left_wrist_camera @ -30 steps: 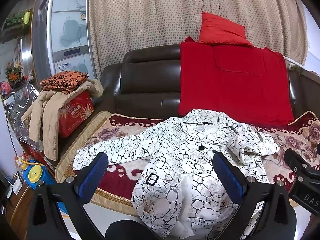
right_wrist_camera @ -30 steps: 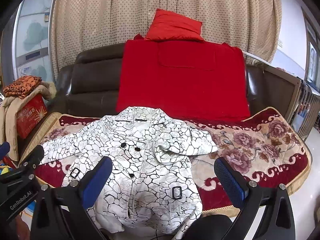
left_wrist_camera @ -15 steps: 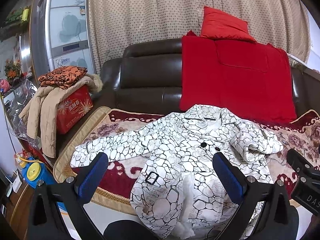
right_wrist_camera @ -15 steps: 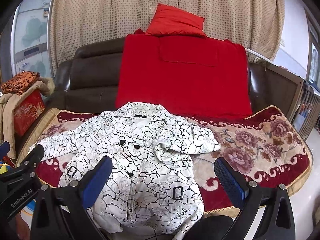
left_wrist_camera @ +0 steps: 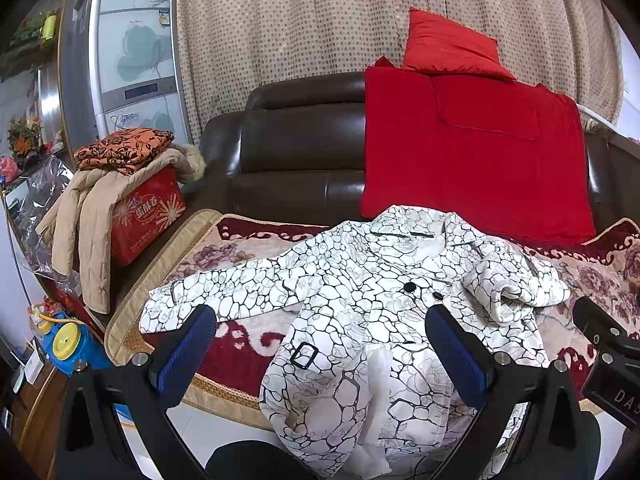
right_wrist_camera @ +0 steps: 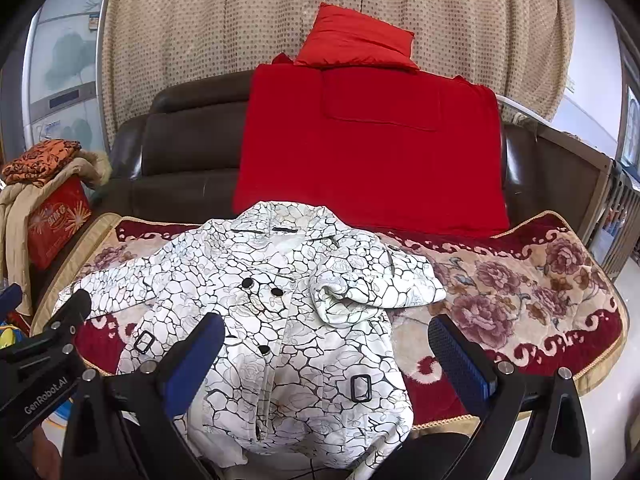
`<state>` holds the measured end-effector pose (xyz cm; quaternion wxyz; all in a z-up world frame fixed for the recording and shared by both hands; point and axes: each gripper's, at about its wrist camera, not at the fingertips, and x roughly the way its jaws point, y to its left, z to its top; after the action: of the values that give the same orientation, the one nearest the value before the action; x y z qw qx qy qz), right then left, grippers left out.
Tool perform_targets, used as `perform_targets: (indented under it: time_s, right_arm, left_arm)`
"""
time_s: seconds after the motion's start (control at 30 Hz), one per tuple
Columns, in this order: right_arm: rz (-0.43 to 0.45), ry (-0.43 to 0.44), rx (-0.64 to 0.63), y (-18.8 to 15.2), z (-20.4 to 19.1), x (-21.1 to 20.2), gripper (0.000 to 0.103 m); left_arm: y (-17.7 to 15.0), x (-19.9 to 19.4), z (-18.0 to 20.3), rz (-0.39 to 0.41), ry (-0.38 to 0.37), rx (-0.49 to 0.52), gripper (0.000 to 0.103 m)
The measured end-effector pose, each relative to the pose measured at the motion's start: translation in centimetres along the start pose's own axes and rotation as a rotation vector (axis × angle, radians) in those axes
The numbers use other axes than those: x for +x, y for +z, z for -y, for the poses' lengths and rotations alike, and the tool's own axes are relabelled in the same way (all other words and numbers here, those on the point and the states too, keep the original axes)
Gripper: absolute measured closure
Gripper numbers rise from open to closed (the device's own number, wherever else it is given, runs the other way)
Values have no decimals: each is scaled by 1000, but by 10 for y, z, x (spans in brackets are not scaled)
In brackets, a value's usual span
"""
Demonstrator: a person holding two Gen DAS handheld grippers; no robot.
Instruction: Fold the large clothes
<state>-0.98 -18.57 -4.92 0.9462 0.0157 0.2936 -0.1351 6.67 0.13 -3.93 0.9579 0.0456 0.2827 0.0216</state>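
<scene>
coat: white crackle-print coat (left_wrist_camera: 360,300) spread on the sofa, hem hanging off the front
grippers: my left gripper (left_wrist_camera: 320,344) and right gripper (right_wrist_camera: 324,356) both wide open, holding nothing
step: pre-fold I think, next grab the outstretched sleeve (left_wrist_camera: 208,296)

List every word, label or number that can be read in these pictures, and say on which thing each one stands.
"GenRobot.AI": on the left claw's black body, seen from the right wrist view.
"DAS": cut off at the picture's edge, on the right claw's body, seen from the left wrist view.
Red gift box: large white characters, too blurred to read.
Refrigerator: a small sticker and a display strip, too small to read.
</scene>
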Motion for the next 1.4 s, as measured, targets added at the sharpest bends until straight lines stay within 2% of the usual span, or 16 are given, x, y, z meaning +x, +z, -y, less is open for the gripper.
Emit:
perform_targets:
  time_s: [0.37,0.63,0.97,1.27,1.4]
  right_arm:
    - [-22,1,1,-2,1,15,0]
    - [-50,-45,30,4,15,42,0]
    - [-41,-71,23,13,12,50,0]
    - [-46,-94,9,17,14,74,0]
    - [-70,-105,21,18,21,97,0]
  left_arm:
    - [-3,17,4,-21,4,9,0]
    - [0,41,10,-52,-15,12,0]
    - [6,54,19,-44,-33,19,0]
    - [18,94,31,-18,-27,-5,0]
    - [20,123,37,-43,-27,-28,0]
